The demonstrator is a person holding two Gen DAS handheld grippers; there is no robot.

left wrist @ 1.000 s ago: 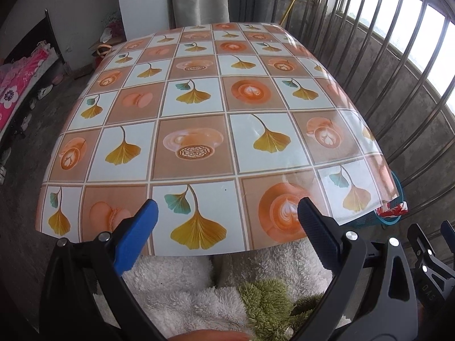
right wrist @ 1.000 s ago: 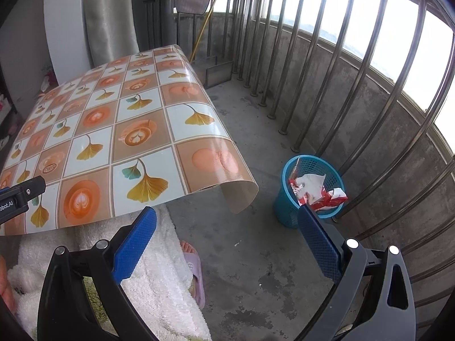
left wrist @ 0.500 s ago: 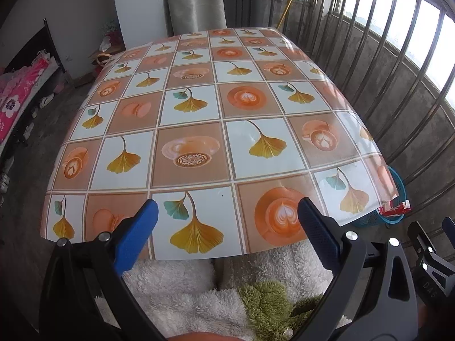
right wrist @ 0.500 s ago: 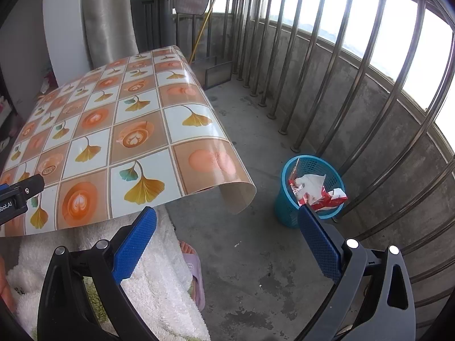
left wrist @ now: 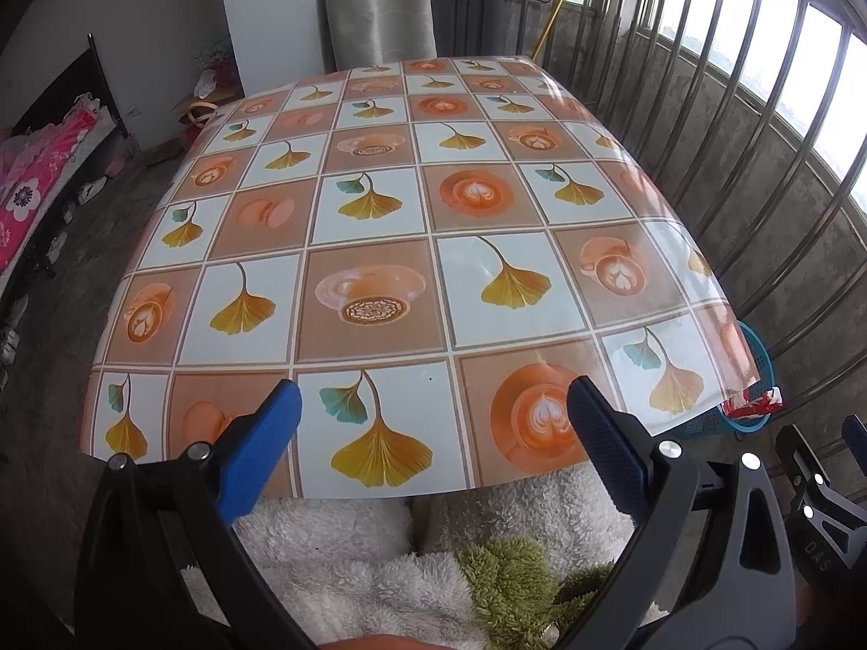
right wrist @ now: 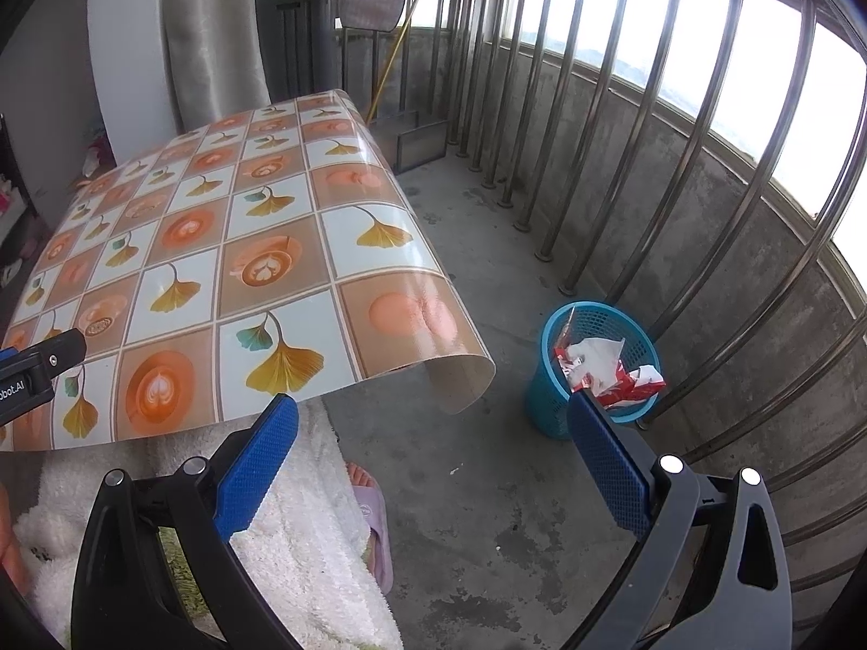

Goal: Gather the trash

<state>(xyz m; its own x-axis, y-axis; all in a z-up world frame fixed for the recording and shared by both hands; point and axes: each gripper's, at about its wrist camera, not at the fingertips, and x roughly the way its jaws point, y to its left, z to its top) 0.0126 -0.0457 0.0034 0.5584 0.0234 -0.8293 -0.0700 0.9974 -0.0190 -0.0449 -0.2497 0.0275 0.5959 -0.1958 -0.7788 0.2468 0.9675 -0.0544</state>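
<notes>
Table [left wrist: 379, 249] bare; blue bin [right wrist: 596, 374] on concrete floor [right wrist: 487, 487].

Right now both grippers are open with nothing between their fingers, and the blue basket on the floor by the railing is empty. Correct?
Not quite. The blue basket is not empty: the right wrist view shows red and white wrappers piled in it. The rest holds: the left gripper and the right gripper are both open with nothing between their fingers, and the basket stands on the floor by the railing.

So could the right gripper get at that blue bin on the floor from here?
Probably yes. The right gripper is open and empty, and the bin stands on bare floor beside the table, with nothing between. The railing is behind it.
</notes>
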